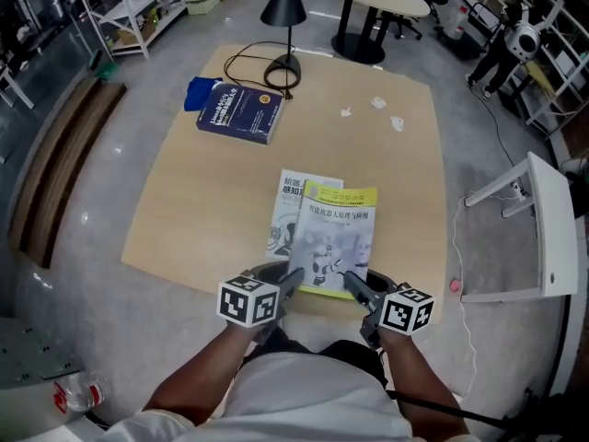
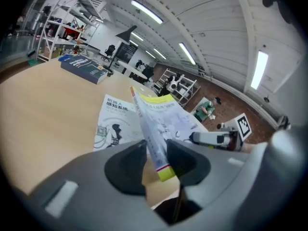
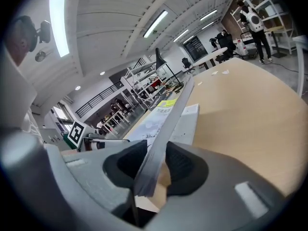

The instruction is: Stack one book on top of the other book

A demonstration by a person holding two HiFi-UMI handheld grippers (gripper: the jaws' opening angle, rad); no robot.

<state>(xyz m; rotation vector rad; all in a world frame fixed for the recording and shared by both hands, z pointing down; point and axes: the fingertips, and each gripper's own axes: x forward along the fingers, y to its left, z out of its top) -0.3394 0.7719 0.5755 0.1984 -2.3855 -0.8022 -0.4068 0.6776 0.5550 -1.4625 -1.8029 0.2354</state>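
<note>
Your left gripper and right gripper are each clamped on the near edge of the yellow-green paperback, one toward each corner. The paperback overlaps the right half of the white book, which lies on the table. It looks thin, light and floppy with a glossy cover, so expect the far end to sag. Grip deep at both near corners.

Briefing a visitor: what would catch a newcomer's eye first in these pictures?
The yellow-topped book at the near edge of the table, gripped at its near corners by the left gripper and the right gripper, partly covering a white book. Far left on the table lies a dark blue book beside a black lamp.
</note>
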